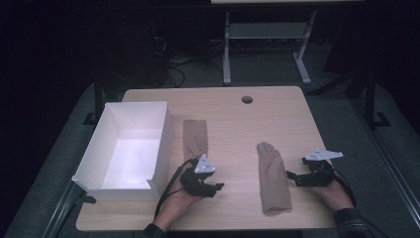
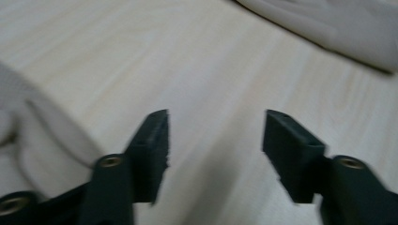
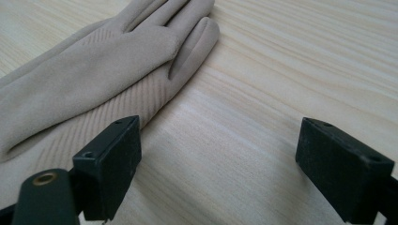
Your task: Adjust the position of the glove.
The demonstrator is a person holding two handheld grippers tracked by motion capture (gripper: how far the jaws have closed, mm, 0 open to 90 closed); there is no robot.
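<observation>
Two beige gloves lie flat on the wooden table (image 1: 233, 124). One glove (image 1: 195, 135) is beside the white box, the other glove (image 1: 273, 179) is right of centre with its fingers pointing away from me. My left gripper (image 1: 216, 188) hovers just in front of the first glove, aimed right. In the left gripper view the left gripper (image 2: 216, 140) is open over bare wood, with that glove (image 2: 42, 150) at its left. My right gripper (image 1: 292, 178) sits just right of the second glove. In the right gripper view the right gripper (image 3: 218, 159) is open, its left jaw beside the glove (image 3: 94, 70).
An open white box (image 1: 159, 144) stands at the table's left, its corner reaching the front edge. A round cable hole (image 1: 246, 99) is near the far edge. Behind the table stands a white metal frame (image 1: 267, 34) on the dark floor.
</observation>
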